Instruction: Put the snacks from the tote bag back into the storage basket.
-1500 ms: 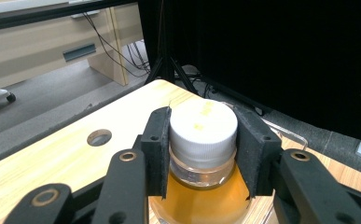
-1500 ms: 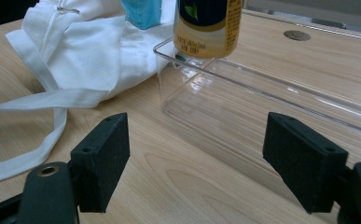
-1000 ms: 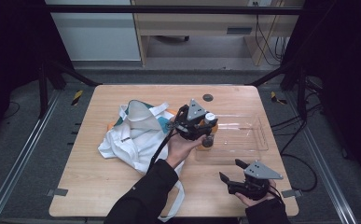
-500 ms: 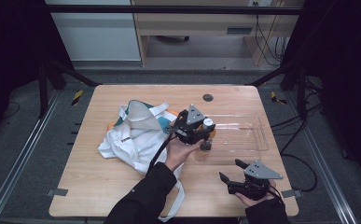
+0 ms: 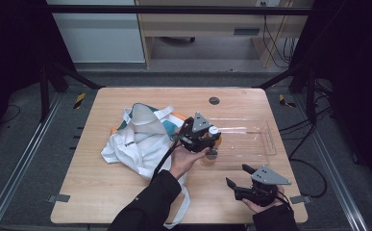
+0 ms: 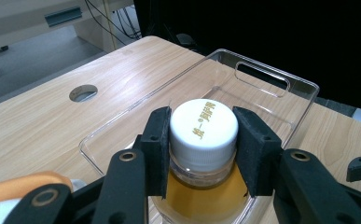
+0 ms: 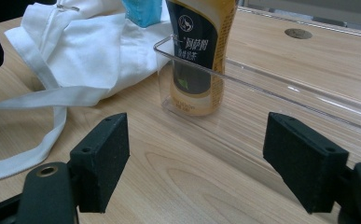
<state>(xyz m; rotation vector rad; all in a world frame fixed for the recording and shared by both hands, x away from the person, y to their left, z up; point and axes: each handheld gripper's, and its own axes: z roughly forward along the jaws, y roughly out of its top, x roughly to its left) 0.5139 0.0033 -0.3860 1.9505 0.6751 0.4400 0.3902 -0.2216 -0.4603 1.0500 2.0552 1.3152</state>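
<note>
A bottle of amber tea (image 6: 204, 123) with a white cap stands upright in the near left corner of a clear plastic tray (image 5: 269, 139). My left gripper (image 5: 207, 139) is shut on the cap, one pad on each side (image 6: 158, 135). The bottle's dark label (image 7: 197, 46) shows through the tray wall (image 7: 262, 79). My right gripper (image 5: 238, 175) rests near the table's front right edge, open, with nothing between its jaws (image 7: 197, 163). It points toward the bottle from a short way off.
A crumpled white cloth bag (image 5: 135, 144) with long straps lies left of the tray, with teal and orange items at its mouth. A strap (image 7: 33, 149) trails toward the front edge. A round cable hole (image 5: 214, 100) sits behind the tray.
My left gripper with the bottle has shifted slightly toward the near side, settling at the tray's corner. The right gripper has stayed still.
</note>
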